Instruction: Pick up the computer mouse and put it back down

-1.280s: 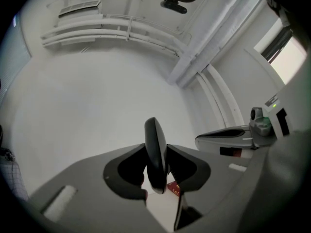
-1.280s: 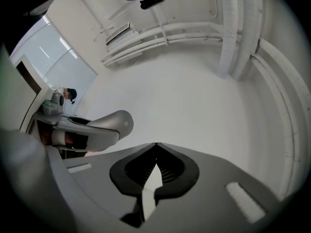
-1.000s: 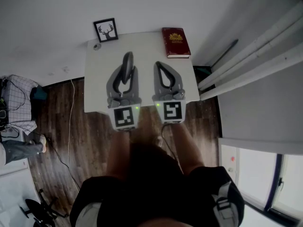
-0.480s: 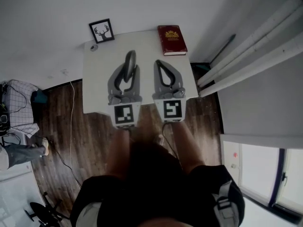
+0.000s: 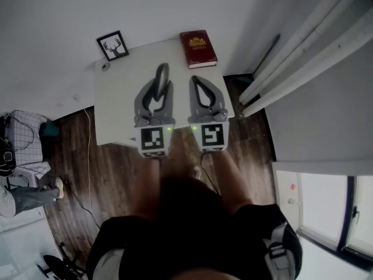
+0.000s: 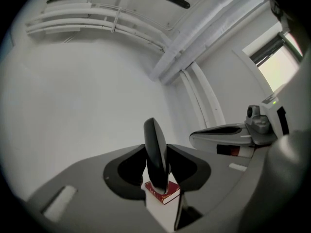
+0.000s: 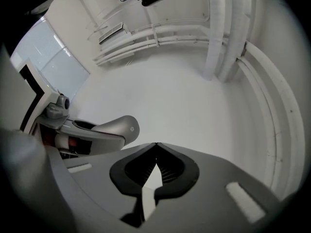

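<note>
A dark computer mouse (image 5: 161, 72) stands on edge between the jaws of my left gripper (image 5: 161, 88), held in the air over the white table (image 5: 116, 118). In the left gripper view the mouse (image 6: 154, 140) rises upright out of the left gripper (image 6: 156, 155), whose pads press on both its sides. My right gripper (image 5: 196, 78) hovers just to the right of it, at the same height. Seen in the right gripper view, the right gripper (image 7: 156, 144) has its tips touching and nothing between them.
A red book (image 5: 198, 48) lies at the table's far right corner. A framed deer picture (image 5: 113, 45) stands at the far left, with a small round object (image 5: 105, 66) beside it. White pipes (image 5: 303, 51) run along the right. Dark wood floor (image 5: 70, 168) surrounds the table, and clothes (image 5: 23, 139) lie at the left.
Both grippers have shifted together to the right relative to the table, which has slid left in the head view. The mouse stays in the left gripper's grip. The right jaws stay shut.
</note>
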`<control>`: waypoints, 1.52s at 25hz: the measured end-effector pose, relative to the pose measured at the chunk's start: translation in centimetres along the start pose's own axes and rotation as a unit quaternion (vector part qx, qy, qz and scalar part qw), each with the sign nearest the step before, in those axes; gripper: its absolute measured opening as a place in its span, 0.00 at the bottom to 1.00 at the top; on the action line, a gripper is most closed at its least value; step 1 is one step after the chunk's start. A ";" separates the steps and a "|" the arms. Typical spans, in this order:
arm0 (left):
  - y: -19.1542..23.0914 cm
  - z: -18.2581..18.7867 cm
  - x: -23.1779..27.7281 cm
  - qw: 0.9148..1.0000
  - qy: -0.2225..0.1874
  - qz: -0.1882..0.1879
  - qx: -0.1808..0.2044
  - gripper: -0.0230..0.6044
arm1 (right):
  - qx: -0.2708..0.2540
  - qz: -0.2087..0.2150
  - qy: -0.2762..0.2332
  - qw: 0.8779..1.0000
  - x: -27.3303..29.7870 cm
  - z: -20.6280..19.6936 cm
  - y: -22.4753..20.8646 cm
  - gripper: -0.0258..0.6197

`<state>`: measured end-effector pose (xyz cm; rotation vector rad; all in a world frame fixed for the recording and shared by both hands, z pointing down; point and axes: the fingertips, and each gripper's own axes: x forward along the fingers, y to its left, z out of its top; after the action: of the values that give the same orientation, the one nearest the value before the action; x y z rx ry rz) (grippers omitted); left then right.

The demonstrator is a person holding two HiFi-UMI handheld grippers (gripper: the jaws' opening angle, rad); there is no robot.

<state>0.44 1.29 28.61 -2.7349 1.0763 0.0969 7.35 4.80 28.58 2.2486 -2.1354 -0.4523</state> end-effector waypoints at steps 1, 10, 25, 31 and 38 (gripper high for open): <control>-0.5 -0.1 0.1 1.000 0.003 0.001 -0.001 0.25 | 0.004 0.001 0.003 1.000 -0.3 -0.4 -0.4 0.06; -1.3 -3.0 1.6 0.999 0.036 0.005 0.003 0.25 | 0.022 0.022 0.013 0.999 0.2 -3.1 -1.1 0.06; 6.6 -10.9 10.8 0.995 0.074 -0.054 -0.037 0.25 | -0.017 -0.008 0.074 0.997 10.7 -8.2 -0.8 0.06; 8.4 -13.3 13.7 0.989 0.088 -0.091 -0.075 0.25 | -0.021 -0.024 0.090 0.995 14.2 -9.1 0.0 0.06; 8.4 -16.8 16.3 0.977 0.116 -0.118 -0.136 0.25 | -0.021 -0.033 0.123 0.992 16.2 -11.6 -0.4 0.06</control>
<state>6.41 -19.13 41.52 -3.1638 0.8332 -0.1217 10.70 -13.28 36.32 2.2250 -1.9188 -0.2068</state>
